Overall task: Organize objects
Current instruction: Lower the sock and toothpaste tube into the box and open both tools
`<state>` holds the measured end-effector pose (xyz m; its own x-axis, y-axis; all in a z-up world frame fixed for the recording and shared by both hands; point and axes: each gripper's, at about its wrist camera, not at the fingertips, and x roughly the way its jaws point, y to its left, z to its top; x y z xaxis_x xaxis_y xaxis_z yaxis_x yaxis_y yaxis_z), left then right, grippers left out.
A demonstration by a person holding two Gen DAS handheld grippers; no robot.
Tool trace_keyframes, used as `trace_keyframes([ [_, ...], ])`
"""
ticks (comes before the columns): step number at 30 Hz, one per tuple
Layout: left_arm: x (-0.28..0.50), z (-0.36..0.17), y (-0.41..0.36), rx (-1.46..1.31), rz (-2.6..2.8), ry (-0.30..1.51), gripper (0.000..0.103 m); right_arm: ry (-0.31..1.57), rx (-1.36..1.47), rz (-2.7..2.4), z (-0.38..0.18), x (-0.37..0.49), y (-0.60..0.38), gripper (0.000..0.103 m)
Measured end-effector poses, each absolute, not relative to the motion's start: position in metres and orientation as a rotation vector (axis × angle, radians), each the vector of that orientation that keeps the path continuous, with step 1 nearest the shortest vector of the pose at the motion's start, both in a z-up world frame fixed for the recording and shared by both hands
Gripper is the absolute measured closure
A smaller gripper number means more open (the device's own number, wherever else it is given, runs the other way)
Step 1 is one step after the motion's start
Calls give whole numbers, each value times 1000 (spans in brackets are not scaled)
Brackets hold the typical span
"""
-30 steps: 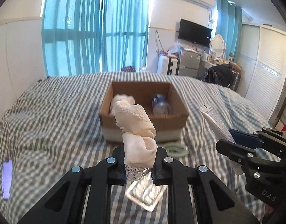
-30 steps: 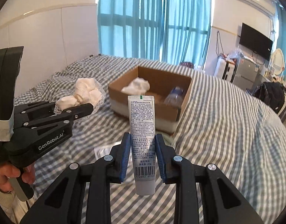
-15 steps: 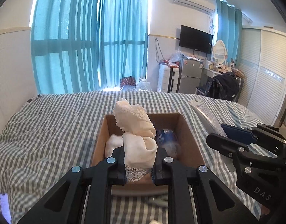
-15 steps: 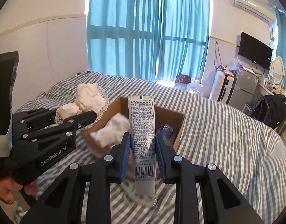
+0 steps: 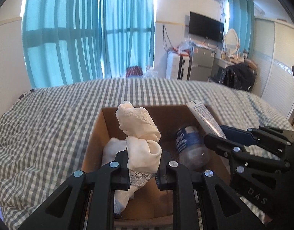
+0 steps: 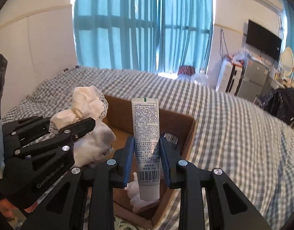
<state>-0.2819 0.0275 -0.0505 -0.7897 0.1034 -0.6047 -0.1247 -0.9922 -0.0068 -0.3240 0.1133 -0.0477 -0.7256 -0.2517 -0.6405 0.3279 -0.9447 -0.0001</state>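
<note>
An open cardboard box sits on the checked bed. My left gripper is shut on a cream lace-trimmed sock and holds it over the box's left half; the sock shows in the right wrist view too. My right gripper is shut on a white tube and holds it upright over the box's right half; the tube shows in the left wrist view. Inside the box lie a white cloth and a plastic bottle.
The grey-and-white checked bedspread stretches all round the box. Blue curtains hang behind the bed. A TV, fridge and cluttered dresser stand at the far right, with a wardrobe beside them.
Both grippers have moved forward and now hang over the box, each still holding its object. The box has grown larger and lower in both views.
</note>
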Motion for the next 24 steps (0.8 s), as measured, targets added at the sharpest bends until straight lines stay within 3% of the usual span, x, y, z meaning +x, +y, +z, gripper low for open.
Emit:
trace_keyframes([
  [13, -272, -70, 31, -1070, 2841, 39, 81, 153, 988, -2673, -57, -312, 132, 76],
  [15, -266, -64, 31, -1077, 2843, 39, 68, 159, 977, -2696, -49, -304, 135, 65],
  [16, -262, -60, 31, -1073, 2847, 38, 63, 155, 969, -2706, -44, -299, 137, 55],
  [18, -251, -51, 32, -1053, 2869, 38, 41, 143, 941, -2720, -30, -289, 142, 52],
  [24, -213, -25, 34, -1014, 2929, 47, 23, 179, 853, -2758, 15, -245, 155, 47],
])
